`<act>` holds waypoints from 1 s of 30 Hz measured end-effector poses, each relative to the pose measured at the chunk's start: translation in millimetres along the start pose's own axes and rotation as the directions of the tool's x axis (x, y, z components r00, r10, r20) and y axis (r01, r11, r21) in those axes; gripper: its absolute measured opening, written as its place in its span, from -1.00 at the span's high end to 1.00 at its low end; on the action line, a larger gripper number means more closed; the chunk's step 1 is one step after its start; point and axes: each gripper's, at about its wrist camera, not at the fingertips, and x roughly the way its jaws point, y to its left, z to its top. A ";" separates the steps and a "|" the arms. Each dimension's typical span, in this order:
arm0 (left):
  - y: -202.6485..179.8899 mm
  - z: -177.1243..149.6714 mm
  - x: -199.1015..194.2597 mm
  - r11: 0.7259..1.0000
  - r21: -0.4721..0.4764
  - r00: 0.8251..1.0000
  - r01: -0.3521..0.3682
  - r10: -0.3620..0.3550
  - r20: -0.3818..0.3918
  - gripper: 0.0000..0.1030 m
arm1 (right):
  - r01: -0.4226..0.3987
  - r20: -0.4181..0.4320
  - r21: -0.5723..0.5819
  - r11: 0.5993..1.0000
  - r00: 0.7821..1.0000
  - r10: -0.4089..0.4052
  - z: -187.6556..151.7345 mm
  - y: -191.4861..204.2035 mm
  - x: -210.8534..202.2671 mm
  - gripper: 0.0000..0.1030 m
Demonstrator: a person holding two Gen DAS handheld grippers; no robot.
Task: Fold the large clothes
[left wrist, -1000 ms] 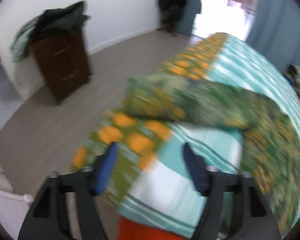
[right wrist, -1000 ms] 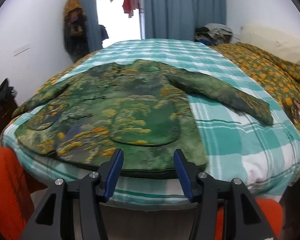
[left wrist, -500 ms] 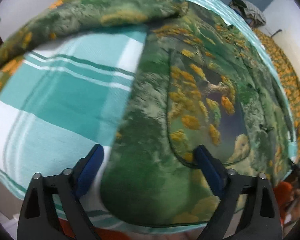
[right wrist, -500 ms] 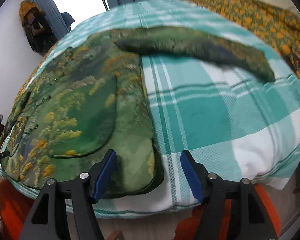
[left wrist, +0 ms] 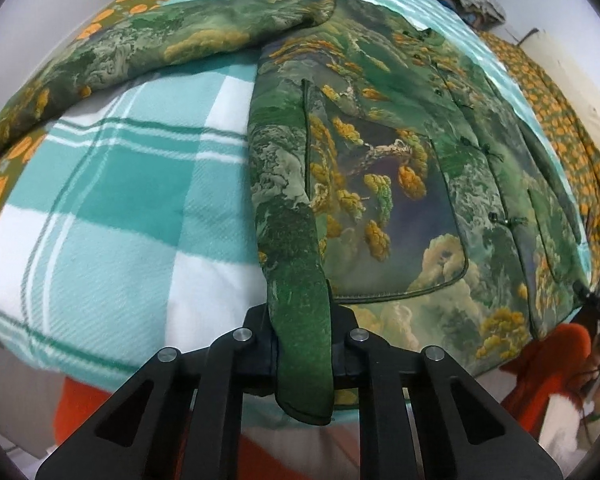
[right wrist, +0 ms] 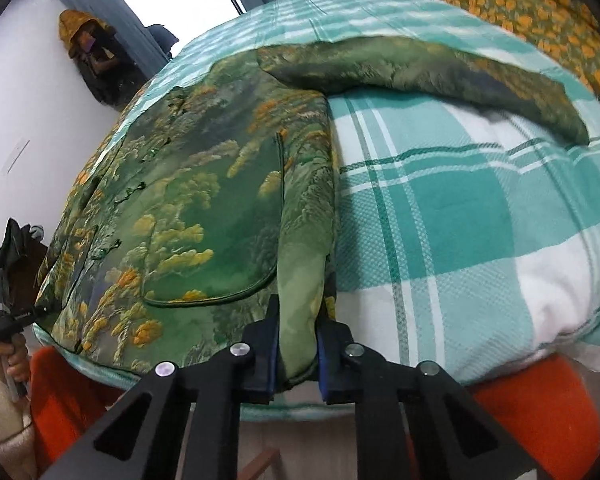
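Item: green landscape-print jacket [left wrist: 380,184], flat on plaid-blanketed bed [left wrist: 120,200]. Left tongs [left wrist: 302,344] and right tongs [right wrist: 296,348] each clamped on a hem corner. Advice: lift both evenly toward 12 o'clock, hem taut.

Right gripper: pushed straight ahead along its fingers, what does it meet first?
The right gripper is already shut on the jacket hem; straight ahead lies more jacket on the plaid blanket.

jacket [left wrist: 380,168]: green/yellow landscape print | blanket [left wrist: 132,208]: teal/white plaid | tool pads [right wrist: 269,344]: blue
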 end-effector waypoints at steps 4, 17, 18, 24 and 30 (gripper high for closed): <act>7.8 -7.4 -1.1 1.000 0.011 1.000 -0.005 0.005 -0.009 0.69 | 0.014 -0.001 -0.007 1.000 1.000 -0.014 -9.3 2.2 -8.6 0.72; -26.1 8.4 -60.8 0.973 0.069 0.950 -0.221 0.199 0.238 -0.70 | 0.216 0.187 -0.066 0.974 0.962 -0.201 -2.0 20.0 -35.5 -0.12; -29.3 7.3 -67.6 0.971 0.077 0.945 -0.227 0.201 0.258 -0.70 | 0.228 0.207 -0.070 0.971 0.956 -0.210 -5.5 22.0 -41.0 -0.18; -60.9 8.4 -90.8 0.975 0.096 0.925 -0.199 0.155 0.347 -0.96 | 0.267 0.271 -0.107 0.958 0.935 -0.230 -12.6 41.0 -43.5 -0.29; -89.7 10.5 -107.3 0.989 0.109 0.905 -0.098 0.043 0.422 -0.99 | 0.295 0.315 -0.158 0.943 0.919 -0.235 -19.6 60.1 -44.0 -0.29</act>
